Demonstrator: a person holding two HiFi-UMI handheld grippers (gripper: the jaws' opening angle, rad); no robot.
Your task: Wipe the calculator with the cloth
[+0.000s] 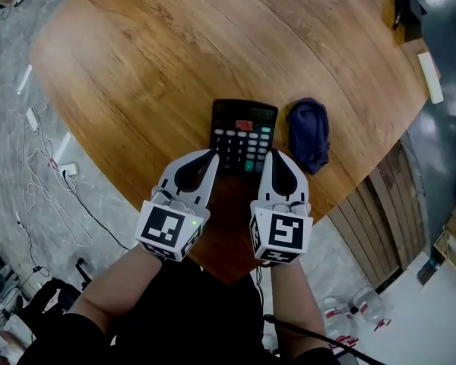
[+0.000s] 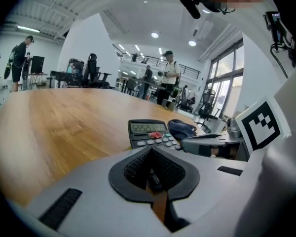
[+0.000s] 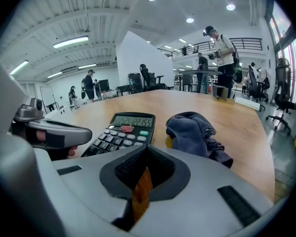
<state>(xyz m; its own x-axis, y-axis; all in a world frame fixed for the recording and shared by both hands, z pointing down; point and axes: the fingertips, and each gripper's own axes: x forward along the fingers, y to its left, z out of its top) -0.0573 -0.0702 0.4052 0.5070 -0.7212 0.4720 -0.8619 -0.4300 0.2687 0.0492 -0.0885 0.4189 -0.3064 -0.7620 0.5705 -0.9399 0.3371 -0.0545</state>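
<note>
Wooden table (image 1: 137,67) carries the calculator (image 1: 244,137), face up near the edge, with the cloth (image 1: 309,134) just beside it (bunched). Left gripper (image 1: 210,157) and right gripper (image 1: 272,157) hover closed and empty; the right is nearer the cloth, probably to fetch it.

The wooden table (image 1: 137,67) was open wood across its far and left parts, giving wide passage there. The only obstacles near the front edge were the calculator (image 1: 243,131) and the crumpled cloth (image 1: 309,134) just to its right, a narrow strip of wood between them. The left gripper (image 1: 211,157) and right gripper (image 1: 273,155), jaws together and empty, flanked the calculator's near end, with open wood between the right one and the cloth.
</note>
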